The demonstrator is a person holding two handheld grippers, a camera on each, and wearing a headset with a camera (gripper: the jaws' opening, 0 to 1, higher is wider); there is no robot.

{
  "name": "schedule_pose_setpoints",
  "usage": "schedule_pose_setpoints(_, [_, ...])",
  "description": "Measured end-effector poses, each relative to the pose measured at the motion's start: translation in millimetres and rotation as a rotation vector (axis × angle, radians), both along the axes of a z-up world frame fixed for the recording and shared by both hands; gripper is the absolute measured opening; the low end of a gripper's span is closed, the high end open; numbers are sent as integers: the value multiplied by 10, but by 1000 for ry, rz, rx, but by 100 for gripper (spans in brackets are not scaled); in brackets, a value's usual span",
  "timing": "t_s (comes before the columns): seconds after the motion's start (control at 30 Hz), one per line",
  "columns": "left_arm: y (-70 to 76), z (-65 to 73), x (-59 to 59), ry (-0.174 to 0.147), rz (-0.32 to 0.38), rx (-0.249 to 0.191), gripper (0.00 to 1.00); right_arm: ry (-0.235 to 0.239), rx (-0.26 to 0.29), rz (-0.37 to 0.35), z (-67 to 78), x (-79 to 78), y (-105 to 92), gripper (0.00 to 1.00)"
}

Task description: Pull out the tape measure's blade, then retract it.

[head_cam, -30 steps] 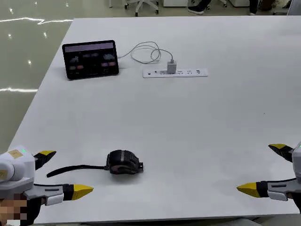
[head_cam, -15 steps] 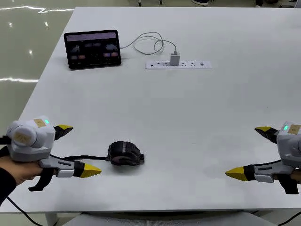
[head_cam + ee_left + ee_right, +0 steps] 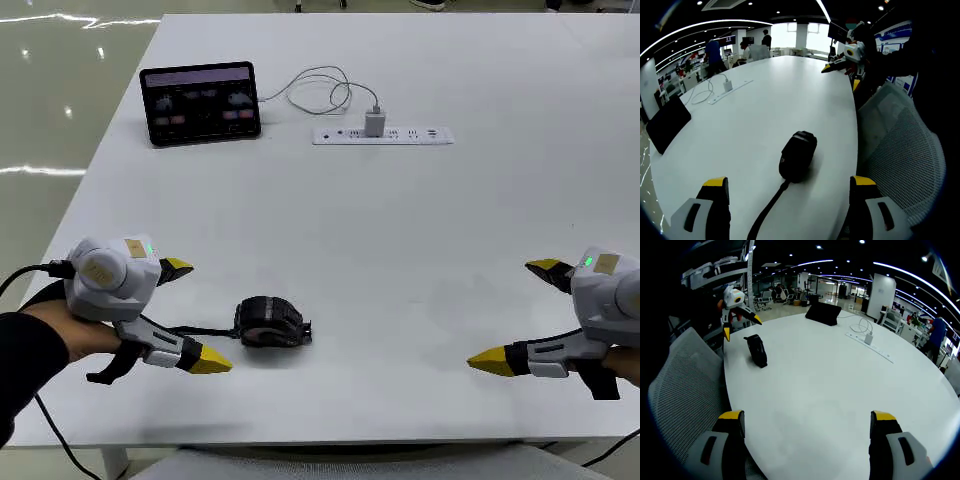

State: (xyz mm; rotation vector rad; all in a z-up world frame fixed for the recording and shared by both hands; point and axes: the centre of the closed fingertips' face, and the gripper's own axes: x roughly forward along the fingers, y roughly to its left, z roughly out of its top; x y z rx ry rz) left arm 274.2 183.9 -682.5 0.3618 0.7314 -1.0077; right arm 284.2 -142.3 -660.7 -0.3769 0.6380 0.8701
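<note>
- tape (image 3: 272, 322) lies on the table (image 3: 400, 230) near its 6 o'clock edge, strap (image 3: 200, 329) trailing toward 9 o'clock.
- left gripper (image 3: 198, 315) jaws spread wide and empty, tape just at its 3 o'clock.
- right gripper (image 3: 512, 313) also spread and empty, well apart at the tape's 3 o'clock.
- case looks hard, compact and likely to slide. pinch its flat sides with the left, then take the blade tip, probably at the 3 o'clock end. the blade is thin, springy steel.

Open-plan office, large white table (image 3: 400, 250), mesh chair (image 3: 680, 385), rows of ceiling lights (image 3: 815, 262) (people (image 3: 758, 51) at desks beyond)
</note>
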Motion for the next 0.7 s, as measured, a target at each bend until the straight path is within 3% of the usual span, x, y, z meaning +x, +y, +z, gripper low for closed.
schedule_pose_setpoints(0.4, [-143,-19,18,8,-79,17,91,11,35,50,-60,-26,291,100])
schedule_pose_setpoints(0.53, [-186,-73,19,39,-104,39,91,16,6,95,-128,-31,415,100])
schedule_pose_setpoints(0.6, [-203,-85,26,38,-119,48,91,15,11,104,-107,-19,478,100])
schedule_pose_setpoints(0.7, [-257,-110,25,67,-141,59,91,15,16,134,-112,9,574,100])
